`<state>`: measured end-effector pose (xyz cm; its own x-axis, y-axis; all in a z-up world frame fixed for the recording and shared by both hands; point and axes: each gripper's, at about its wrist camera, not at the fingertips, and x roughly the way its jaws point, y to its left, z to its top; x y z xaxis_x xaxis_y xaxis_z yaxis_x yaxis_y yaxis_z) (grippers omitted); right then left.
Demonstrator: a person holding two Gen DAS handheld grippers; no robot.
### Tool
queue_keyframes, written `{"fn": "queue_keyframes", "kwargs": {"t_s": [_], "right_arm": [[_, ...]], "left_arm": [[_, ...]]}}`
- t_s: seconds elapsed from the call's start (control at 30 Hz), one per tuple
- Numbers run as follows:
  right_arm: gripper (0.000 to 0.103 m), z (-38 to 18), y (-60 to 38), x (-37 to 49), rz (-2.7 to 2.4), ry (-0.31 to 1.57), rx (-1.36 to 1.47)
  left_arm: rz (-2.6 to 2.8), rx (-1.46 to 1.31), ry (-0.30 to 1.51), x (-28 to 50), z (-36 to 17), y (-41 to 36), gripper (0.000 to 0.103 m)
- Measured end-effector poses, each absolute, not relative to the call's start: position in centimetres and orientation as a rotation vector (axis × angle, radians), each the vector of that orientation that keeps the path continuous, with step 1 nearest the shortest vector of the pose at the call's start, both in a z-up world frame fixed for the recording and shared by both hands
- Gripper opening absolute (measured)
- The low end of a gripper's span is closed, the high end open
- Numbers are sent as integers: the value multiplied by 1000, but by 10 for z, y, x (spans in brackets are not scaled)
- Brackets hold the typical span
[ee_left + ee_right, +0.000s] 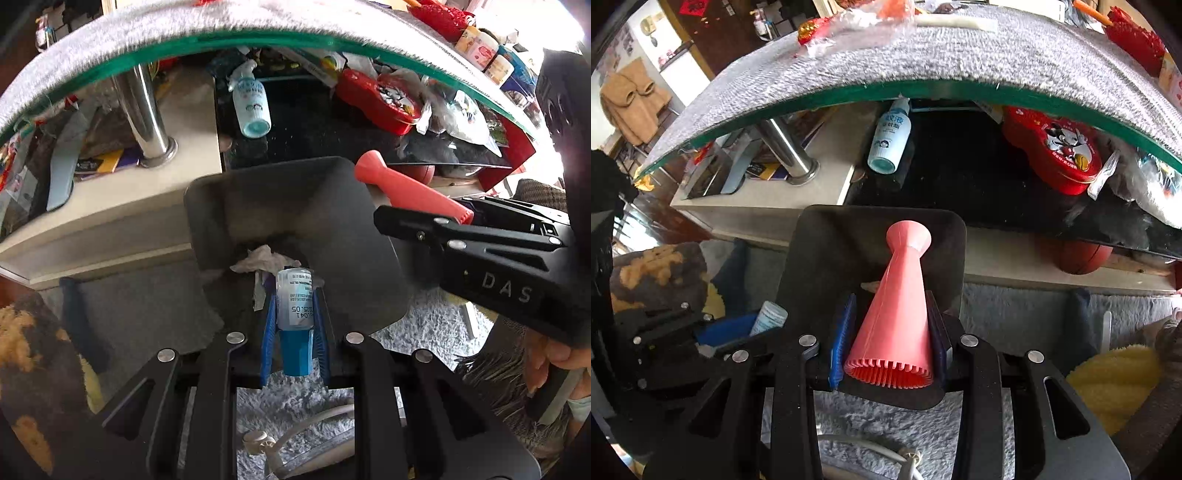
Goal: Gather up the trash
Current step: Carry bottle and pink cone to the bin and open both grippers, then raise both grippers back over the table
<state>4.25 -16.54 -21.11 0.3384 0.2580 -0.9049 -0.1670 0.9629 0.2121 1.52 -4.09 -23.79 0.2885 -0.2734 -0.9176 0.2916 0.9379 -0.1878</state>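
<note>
Left wrist: left tool (pixel 294 325) grips vial (pixel 295 304) | bin (pixel 236 206): tissue (pixel 264 258) | right tool (pixel 890 332) grips cone (pixel 897 299)

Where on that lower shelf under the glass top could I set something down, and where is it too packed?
Free: the dark shelf between the lying spray bottle and the red Mickey tin; also the pale ledge between the chrome leg and that bottle. Crowded: right of the tin, heaped plastic bags; left of the leg, books and clutter.
</note>
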Motion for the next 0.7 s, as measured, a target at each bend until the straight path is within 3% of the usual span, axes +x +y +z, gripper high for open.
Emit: {"fn": "queue_keyframes", "kwargs": {"t_s": [0.17,0.23,0.27,0.33,0.53,0.7], "right_arm": [[38,-216,-165,49,273,1216,110],[43,-217,-167,52,264,1221,109],[54,-218,-169,53,252,1222,110],[62,-218,-173,53,235,1217,123],[63,-212,-192,58,185,1200,158],[73,-198,-202,58,161,1167,174]], "left_arm": [[-382,-18,1234,21,-241,-37,21],[-364,-20,1235,22,-241,-34,41],[-357,-18,1231,23,-241,-34,51],[-345,-4,1220,23,-239,-33,52],[-312,-11,1215,26,-234,-27,55],[-298,-8,1185,26,-221,-25,62]]}}
